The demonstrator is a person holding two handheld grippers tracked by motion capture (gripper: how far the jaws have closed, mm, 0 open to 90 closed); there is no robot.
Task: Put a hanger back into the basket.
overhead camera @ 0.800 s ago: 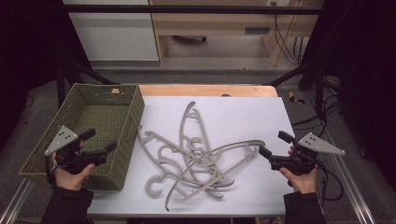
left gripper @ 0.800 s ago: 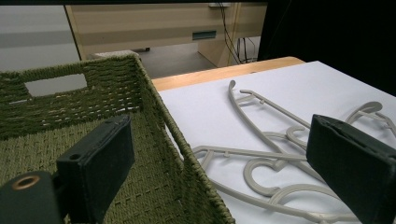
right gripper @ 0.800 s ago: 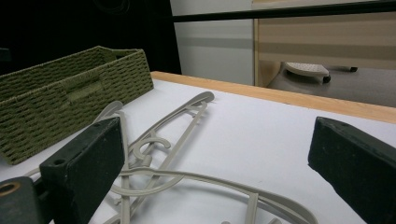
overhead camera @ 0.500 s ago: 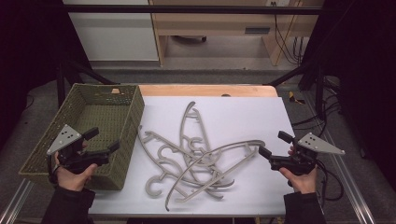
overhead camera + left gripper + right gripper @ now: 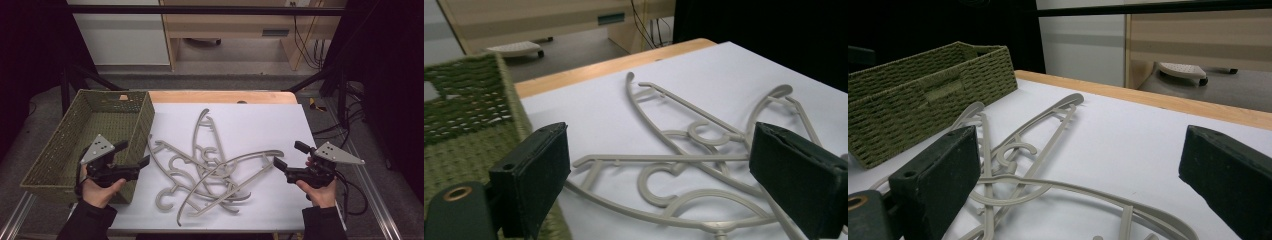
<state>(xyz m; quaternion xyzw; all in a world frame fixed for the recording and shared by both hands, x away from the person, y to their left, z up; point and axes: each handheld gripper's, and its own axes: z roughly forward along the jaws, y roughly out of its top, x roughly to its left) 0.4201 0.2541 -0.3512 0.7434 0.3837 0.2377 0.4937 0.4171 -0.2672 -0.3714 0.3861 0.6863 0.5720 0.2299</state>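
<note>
Fingers on both tools stand wide apart with nothing between them. The left gripper point(image 5: 135, 154) hovers over the near right corner of the woven green basket point(image 5: 60, 145), its jaws pointing toward the tangled heap of grey hangers point(image 5: 210, 170) that lies on the white sheet point(image 5: 260, 120) just beyond its fingertips. The right gripper point(image 5: 289, 156) hangs low over the sheet on the other side of that heap, jaws also aimed inward at it.

From the left gripper view, the nearest hanger bar point(image 5: 659, 158) runs crosswise in front of the open pads, its long axis square to the line of reach, with hooks and curved shoulders piled behind it. From the right gripper view, a long curved arm of a hanger point(image 5: 1083, 192) sweeps across just ahead of the fingers and slightly below them.

Judging by the high view, both hands sit about equally close to the pile, the left one perhaps a touch nearer to its edge. A grasp would most likely want the pads dropped over a single bar lying across them, since the hangers interlock and one pulled carelessly could drag its neighbours.
</note>
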